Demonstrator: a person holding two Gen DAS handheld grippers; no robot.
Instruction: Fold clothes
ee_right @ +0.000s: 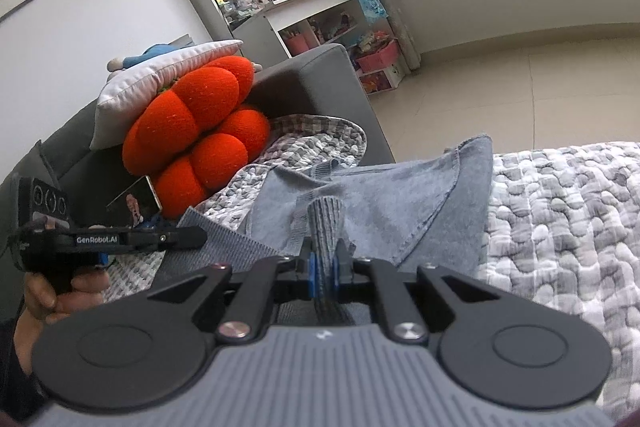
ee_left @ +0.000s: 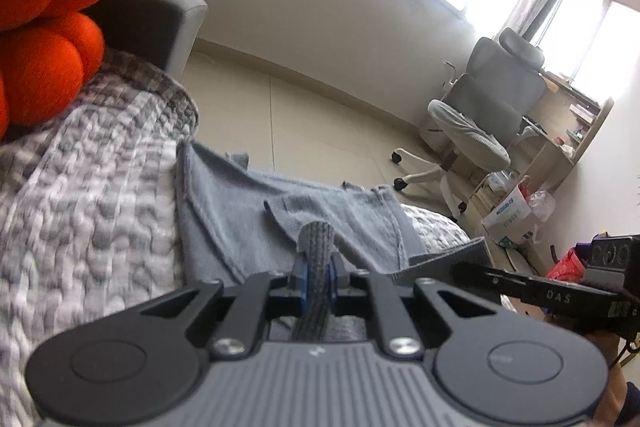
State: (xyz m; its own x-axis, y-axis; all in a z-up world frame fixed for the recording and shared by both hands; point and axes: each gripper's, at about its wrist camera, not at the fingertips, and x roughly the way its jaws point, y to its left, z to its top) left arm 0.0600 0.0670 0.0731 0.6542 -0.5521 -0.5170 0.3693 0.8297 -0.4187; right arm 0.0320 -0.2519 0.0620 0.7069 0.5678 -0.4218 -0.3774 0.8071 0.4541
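Seemingly both hand-held grippers [ee_left: 315, 233] [ee_right: 325, 209] pinch denim garment [ee_left: 340, 215].

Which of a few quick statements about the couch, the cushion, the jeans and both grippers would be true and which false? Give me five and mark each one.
1. Both grippers are shut. True: the left gripper and the right gripper have their fingers closed together.
2. The garment is red. False: it is a pair of blue-grey jeans.
3. The orange cushion sits on the floor. False: it leans against the grey sofa.
4. A quilted grey blanket lies under the jeans. True.
5. The office chair is black. False: it is grey on a white base.
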